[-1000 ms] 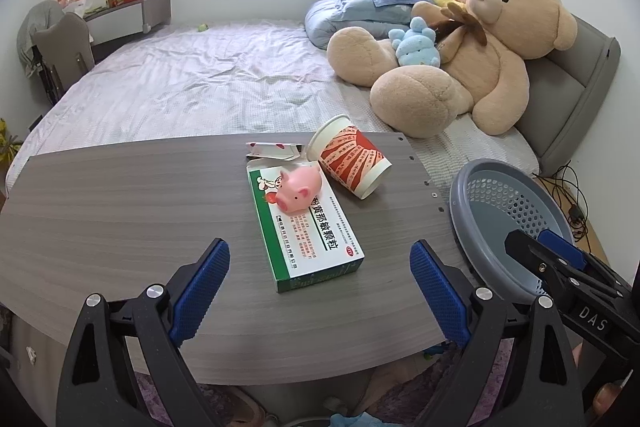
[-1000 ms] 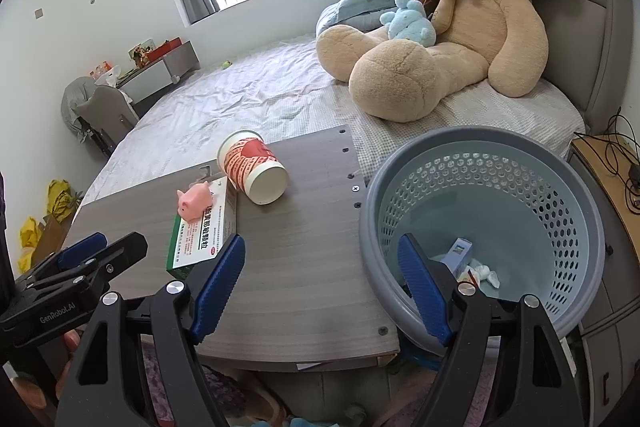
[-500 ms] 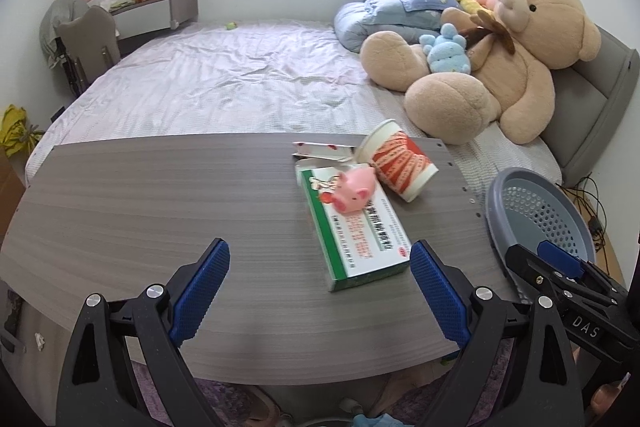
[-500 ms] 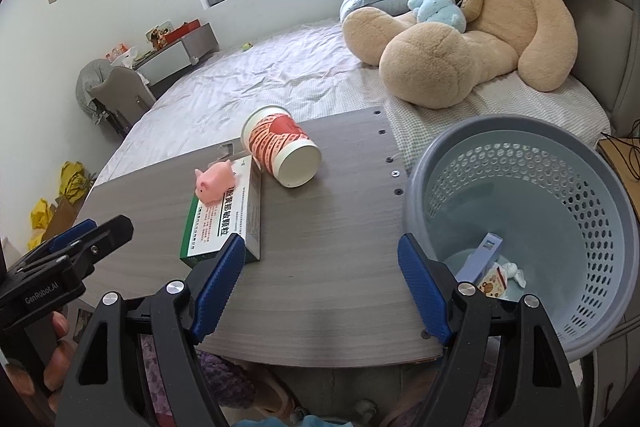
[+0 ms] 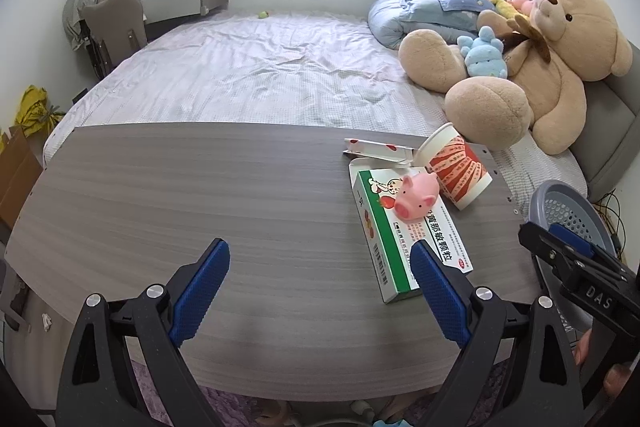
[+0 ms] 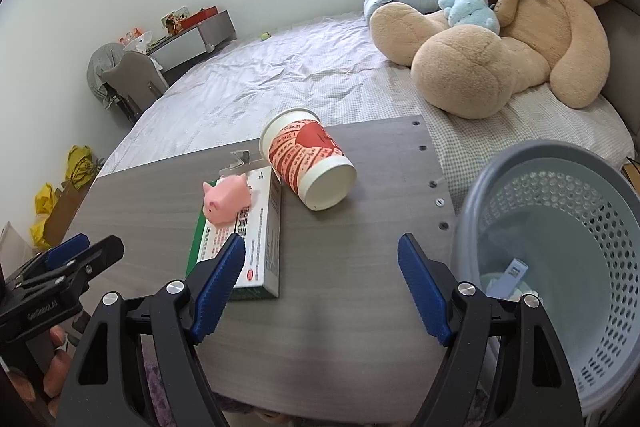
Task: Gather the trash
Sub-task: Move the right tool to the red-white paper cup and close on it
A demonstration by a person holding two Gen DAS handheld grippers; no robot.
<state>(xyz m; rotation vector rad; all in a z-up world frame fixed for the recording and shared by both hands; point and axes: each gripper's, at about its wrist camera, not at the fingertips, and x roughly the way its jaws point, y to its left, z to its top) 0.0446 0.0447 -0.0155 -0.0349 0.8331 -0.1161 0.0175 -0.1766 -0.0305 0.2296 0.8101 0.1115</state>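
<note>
A red-and-white paper cup (image 5: 456,171) (image 6: 310,163) lies on its side on the grey wooden table (image 5: 200,195). Next to it lies a green-and-white medicine box (image 5: 404,235) (image 6: 256,227) with its flap open, and a pink toy pig (image 5: 414,197) (image 6: 226,201) sits on the box. A grey-blue perforated basket (image 6: 560,251) (image 5: 568,211) stands off the table's right end and holds a few scraps. My left gripper (image 5: 320,291) is open and empty above the table's near edge, left of the box. My right gripper (image 6: 320,279) is open and empty, near the box and cup.
A bed (image 5: 272,75) with a big teddy bear (image 5: 532,63), a small blue plush and pillows lies behind the table. A chair (image 5: 112,23) and desk stand at the far left. Yellow bags lie on the floor at the left.
Both grippers have swung left. The box, pig and cup have drifted right in the left wrist view, and the basket has slid toward the right edge in the right wrist view. Both stay open.
</note>
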